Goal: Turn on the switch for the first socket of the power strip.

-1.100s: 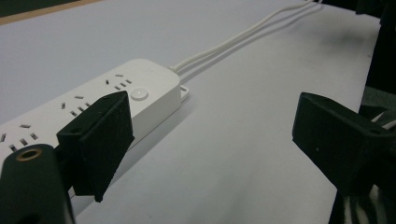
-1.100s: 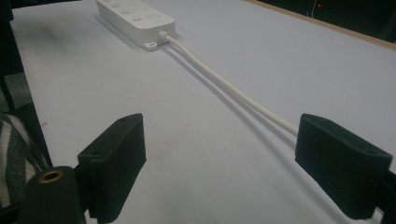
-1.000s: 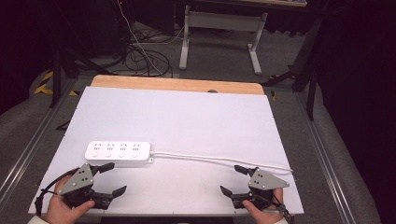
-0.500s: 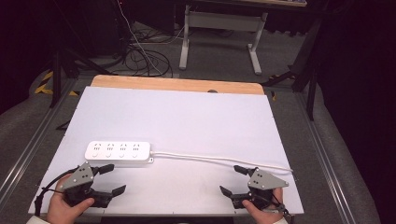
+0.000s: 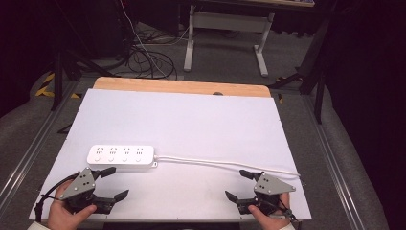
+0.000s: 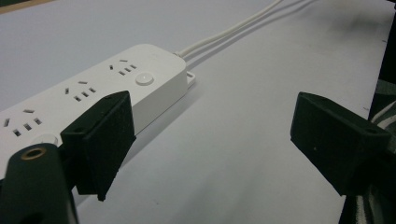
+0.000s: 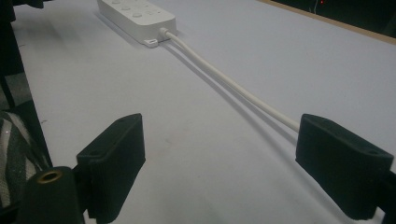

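A white power strip (image 5: 120, 156) with several sockets lies on the white table top (image 5: 191, 124), left of centre. Its white cable (image 5: 225, 165) runs right toward the table's right edge. My left gripper (image 5: 115, 183) rests open near the front left corner, just in front of the strip. In the left gripper view the strip (image 6: 93, 91) sits right behind the left jaw, and the gripper (image 6: 215, 140) holds nothing. My right gripper (image 5: 238, 184) is open near the front right corner. In the right gripper view the cable (image 7: 233, 84) passes behind the right jaw of the gripper (image 7: 219, 161).
A wooden strip (image 5: 182, 87) borders the table's far edge. Metal rails (image 5: 28, 153) run along both sides. Beyond the table stand a desk frame (image 5: 225, 33) and loose floor cables (image 5: 143, 57).
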Action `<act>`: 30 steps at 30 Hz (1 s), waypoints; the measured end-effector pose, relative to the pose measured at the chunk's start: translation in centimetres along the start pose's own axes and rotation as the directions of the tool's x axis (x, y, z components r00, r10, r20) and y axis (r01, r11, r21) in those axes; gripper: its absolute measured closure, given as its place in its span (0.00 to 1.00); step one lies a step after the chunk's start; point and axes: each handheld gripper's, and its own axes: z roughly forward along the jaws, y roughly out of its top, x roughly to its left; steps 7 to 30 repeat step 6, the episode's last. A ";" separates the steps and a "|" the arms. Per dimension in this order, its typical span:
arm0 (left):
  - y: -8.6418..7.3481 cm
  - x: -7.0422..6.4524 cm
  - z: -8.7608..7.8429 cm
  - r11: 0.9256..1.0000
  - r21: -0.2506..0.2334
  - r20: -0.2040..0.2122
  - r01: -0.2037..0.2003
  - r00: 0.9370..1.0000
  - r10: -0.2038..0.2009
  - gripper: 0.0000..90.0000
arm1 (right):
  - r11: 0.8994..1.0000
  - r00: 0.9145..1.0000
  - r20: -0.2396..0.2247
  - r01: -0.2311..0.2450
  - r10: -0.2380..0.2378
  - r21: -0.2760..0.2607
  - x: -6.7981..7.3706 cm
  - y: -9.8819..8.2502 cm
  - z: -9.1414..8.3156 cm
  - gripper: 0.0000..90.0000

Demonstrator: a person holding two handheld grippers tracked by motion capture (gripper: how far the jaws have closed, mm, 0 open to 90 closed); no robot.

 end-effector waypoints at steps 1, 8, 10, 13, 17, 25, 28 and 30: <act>0.0 0.0 0.0 1.000 0.000 -0.002 -0.001 1.000 0.001 0.16 | 1.000 1.000 0.000 -0.001 0.001 0.000 0.0 0.0 0.0 0.18; 0.0 0.0 -0.1 1.000 0.000 -0.007 -0.006 1.000 0.006 0.16 | 1.000 1.000 -0.001 -0.001 0.001 -0.001 0.0 0.0 0.0 0.18; 0.0 0.0 -0.1 1.000 0.000 -0.007 -0.006 1.000 0.006 0.16 | 1.000 1.000 -0.001 -0.001 0.001 -0.001 0.0 0.0 0.0 0.18; 0.0 0.0 -0.1 1.000 0.000 -0.007 -0.006 1.000 0.006 0.16 | 1.000 1.000 -0.001 -0.001 0.001 -0.001 0.0 0.0 0.0 0.18; 0.0 0.0 -0.1 1.000 0.000 -0.007 -0.006 1.000 0.006 0.16 | 1.000 1.000 -0.001 -0.001 0.001 -0.001 0.0 0.0 0.0 0.18; 0.0 0.0 -0.1 1.000 0.000 -0.007 -0.006 1.000 0.006 0.16 | 1.000 1.000 -0.001 -0.001 0.001 -0.001 0.0 0.0 0.0 0.18; 0.0 0.0 -0.1 1.000 0.000 -0.007 -0.006 1.000 0.006 0.16 | 1.000 1.000 -0.001 -0.001 0.001 -0.001 0.0 0.0 0.0 0.18; 0.0 0.0 -0.1 1.000 0.000 -0.007 -0.006 1.000 0.006 0.16 | 1.000 1.000 -0.001 -0.001 0.001 -0.001 0.0 0.0 0.0 0.18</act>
